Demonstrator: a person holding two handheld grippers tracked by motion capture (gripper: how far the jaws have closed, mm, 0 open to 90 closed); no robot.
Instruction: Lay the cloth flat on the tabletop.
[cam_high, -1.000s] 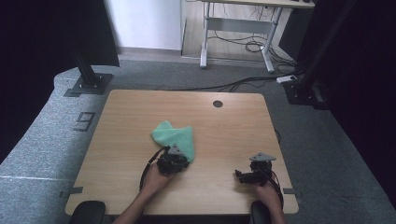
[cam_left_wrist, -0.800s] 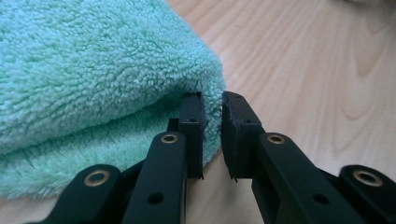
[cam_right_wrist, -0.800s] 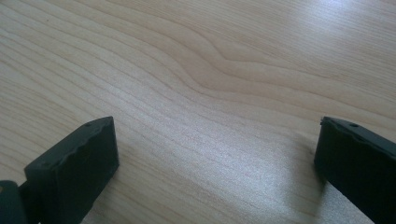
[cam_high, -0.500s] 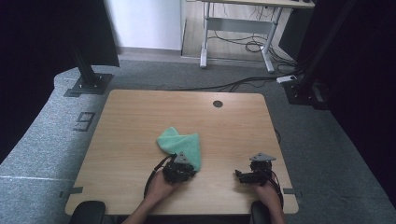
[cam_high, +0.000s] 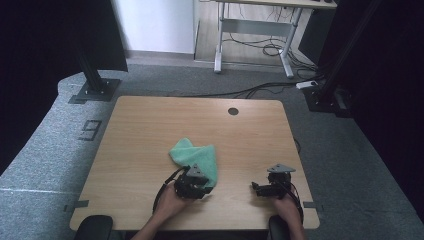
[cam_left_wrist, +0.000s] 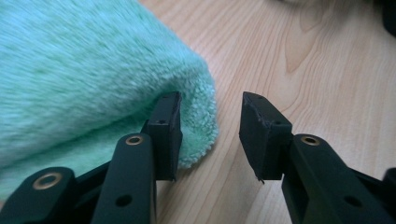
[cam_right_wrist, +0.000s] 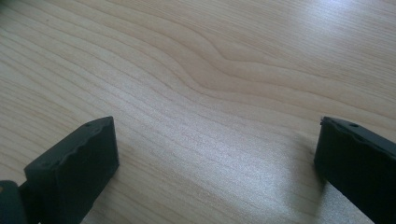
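Green cloth (cam_high: 196, 157) lies folded on the tabletop (cam_high: 150, 130), near the front edge. Left gripper (cam_left_wrist: 210, 130): fingers just opening, spread, cloth's folded corner beside one pad, not pinched. Right gripper (cam_right_wrist: 215, 163): fingers spread wide over bare wood, well apart from the cloth.

A wooden table (cam_high: 150, 125) with a round cable hole (cam_high: 233, 111) stands on grey carpet (cam_high: 50, 150), a desk frame (cam_high: 255, 30) and what look like loose cables (cam_high: 265, 50) behind it
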